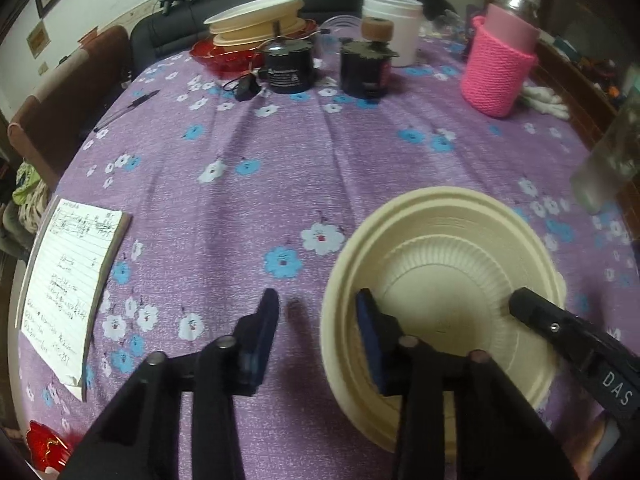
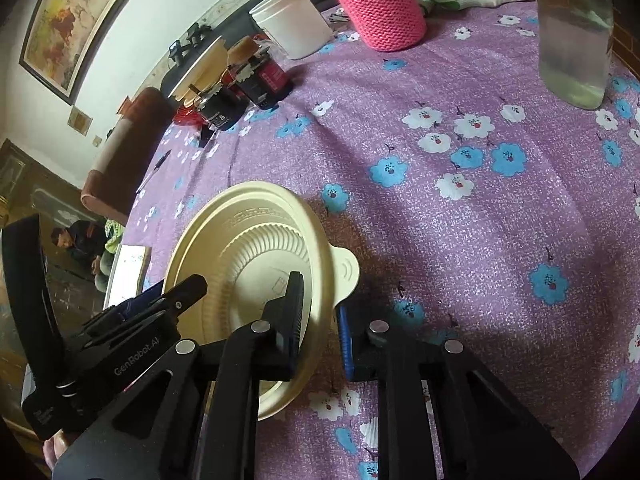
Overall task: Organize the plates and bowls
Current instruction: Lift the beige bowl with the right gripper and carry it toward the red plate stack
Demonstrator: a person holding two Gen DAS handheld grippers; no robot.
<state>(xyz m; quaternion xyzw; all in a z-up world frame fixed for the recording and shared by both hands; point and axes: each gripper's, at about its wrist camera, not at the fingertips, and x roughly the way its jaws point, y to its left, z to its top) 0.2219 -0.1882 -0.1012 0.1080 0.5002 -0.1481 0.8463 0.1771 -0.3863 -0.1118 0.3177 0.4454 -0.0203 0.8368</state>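
A cream bowl (image 1: pixel 444 280) sits on the purple flowered tablecloth (image 1: pixel 280 184), near its front. My left gripper (image 1: pixel 320 332) is open, its jaws straddling the bowl's left rim, one finger inside and one outside. My right gripper (image 2: pixel 318 324) is open and straddles the opposite rim of the same bowl (image 2: pixel 256 248) beside its tab handle; its finger (image 1: pixel 532 312) shows inside the bowl in the left wrist view. A stack of cream plates and bowls (image 1: pixel 260 16) on a red dish (image 1: pixel 224 56) stands at the far side of the table.
Two black jars (image 1: pixel 288 68), a white tub (image 1: pixel 396 24), a pink knitted jar cover (image 1: pixel 500 68) and a clear bottle (image 2: pixel 576 32) stand at the back and right. A notepad (image 1: pixel 72 280) lies at the left, a pen (image 1: pixel 128 108) beyond it. A red object (image 1: pixel 48 448) is at the near-left corner.
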